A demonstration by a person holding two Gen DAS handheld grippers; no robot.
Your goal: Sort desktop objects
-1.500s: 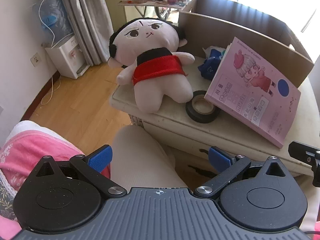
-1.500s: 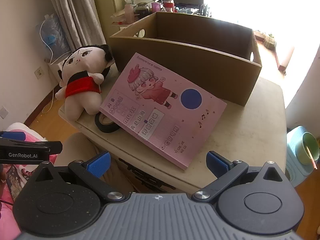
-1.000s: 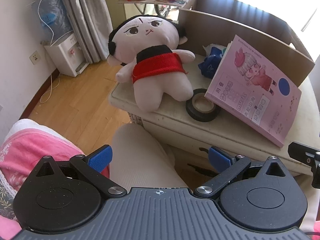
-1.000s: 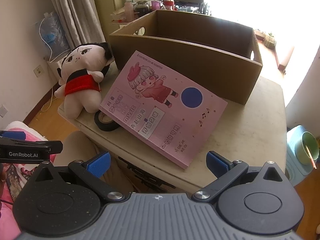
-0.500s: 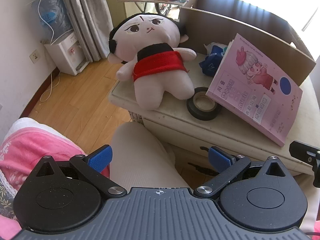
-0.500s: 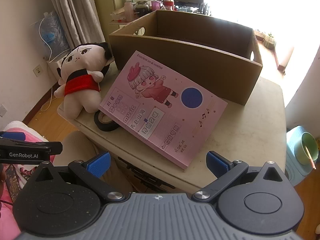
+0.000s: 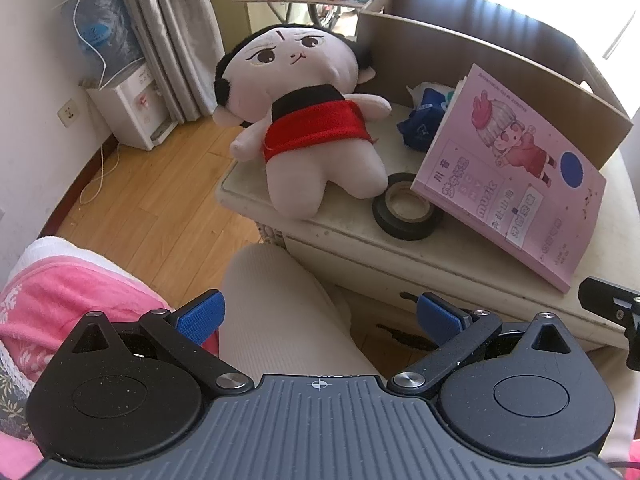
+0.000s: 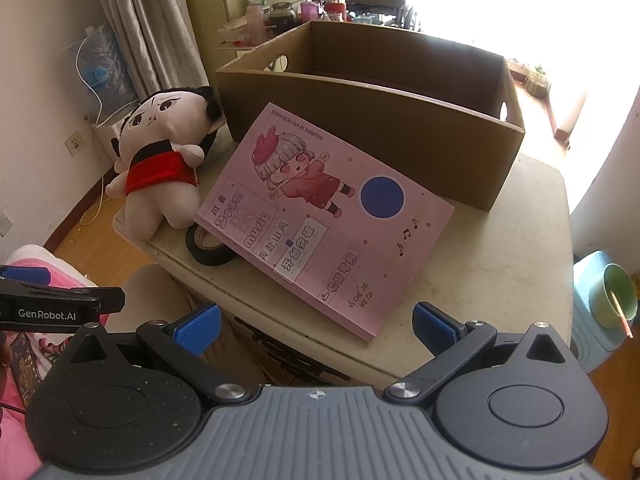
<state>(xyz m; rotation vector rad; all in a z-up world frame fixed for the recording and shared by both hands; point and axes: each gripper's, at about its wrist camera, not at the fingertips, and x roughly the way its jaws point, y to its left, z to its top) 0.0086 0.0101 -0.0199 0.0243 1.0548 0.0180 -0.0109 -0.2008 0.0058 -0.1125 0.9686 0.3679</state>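
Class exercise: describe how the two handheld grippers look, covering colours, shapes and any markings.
Both the left gripper and right gripper look alike: a ribbed grey body, two round black discs, black link arms with silver pivots, and blue textured fingertips. The left one's side, seen in the right view, reads GenRobot.AI in white.

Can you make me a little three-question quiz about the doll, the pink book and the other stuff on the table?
1. True or false: the pink book lies flat on the table.
2. Which thing is partly under the book's corner? A) the tape roll B) the plush doll C) the cardboard box
3. Fill in: both the left hand-held gripper and the right hand-held gripper are ____ and hold nothing.

Key:
1. False. It is tilted, with one corner propped on the tape roll.
2. A
3. open
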